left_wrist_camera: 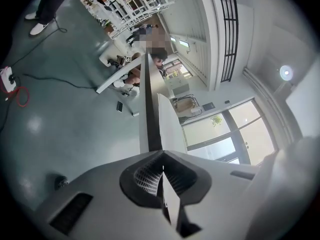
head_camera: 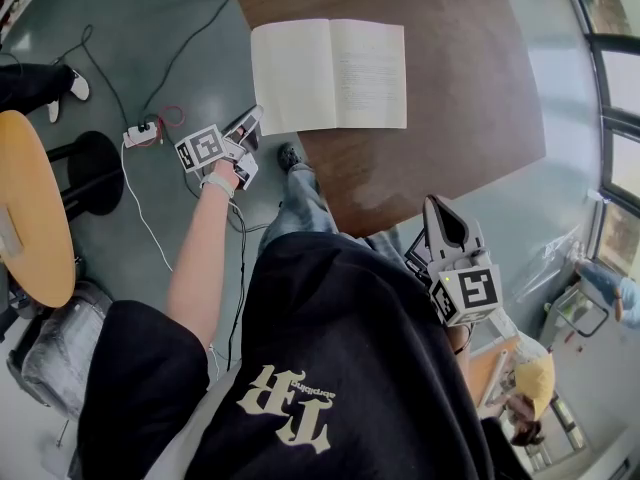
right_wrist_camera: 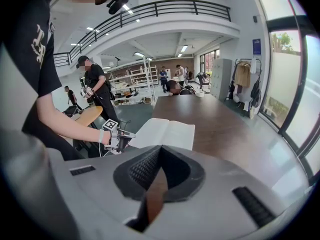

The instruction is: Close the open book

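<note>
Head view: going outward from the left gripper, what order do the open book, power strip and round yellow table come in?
1. open book, corner in fingers of left gripper.
2. power strip, on floor, left.
3. round yellow table, far left.

Left tool (head_camera: 254, 118) clamped, arm outstretched; right tool (head_camera: 437, 208) closed.

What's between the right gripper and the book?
Only bare table. Nothing lies between the right gripper and the book, as the head view shows.
</note>
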Demonstrator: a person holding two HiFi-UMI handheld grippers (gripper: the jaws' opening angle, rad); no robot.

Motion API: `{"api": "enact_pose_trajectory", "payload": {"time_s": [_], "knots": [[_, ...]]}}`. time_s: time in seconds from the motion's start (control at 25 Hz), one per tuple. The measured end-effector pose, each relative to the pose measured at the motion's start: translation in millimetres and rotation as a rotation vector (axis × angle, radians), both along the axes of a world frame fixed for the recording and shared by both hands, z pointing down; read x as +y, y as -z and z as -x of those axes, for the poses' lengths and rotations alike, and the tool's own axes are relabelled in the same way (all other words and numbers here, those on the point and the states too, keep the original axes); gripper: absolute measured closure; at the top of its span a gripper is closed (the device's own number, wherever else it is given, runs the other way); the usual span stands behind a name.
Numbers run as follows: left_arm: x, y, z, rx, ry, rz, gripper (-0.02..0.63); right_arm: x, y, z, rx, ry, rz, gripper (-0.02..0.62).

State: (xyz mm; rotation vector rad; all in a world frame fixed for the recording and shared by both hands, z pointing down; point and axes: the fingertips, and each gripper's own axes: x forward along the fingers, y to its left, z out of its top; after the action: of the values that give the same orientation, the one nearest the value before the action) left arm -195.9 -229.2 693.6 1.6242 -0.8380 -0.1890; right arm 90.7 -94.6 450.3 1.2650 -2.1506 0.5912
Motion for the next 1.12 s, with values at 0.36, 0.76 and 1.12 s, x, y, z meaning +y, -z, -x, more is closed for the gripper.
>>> {"api": "enact_pose_trajectory", "payload": {"time_s": [0.36,0.76,1.12], "knots": [[1,48,-4,0.049,-0.016,-0.073,0.598,-12,3,1,-0.043,0.026,-0.021,0.607],[2,86,-18,0.101,0.006,-0.072,0.598,-21,4,-11,-0.089,0.025,-0.034,0.607],[4,103,-31,0.125,0.031,-0.057,0.598,-29,-5,-36,-0.127,0.009,-0.038,0.607]]}}
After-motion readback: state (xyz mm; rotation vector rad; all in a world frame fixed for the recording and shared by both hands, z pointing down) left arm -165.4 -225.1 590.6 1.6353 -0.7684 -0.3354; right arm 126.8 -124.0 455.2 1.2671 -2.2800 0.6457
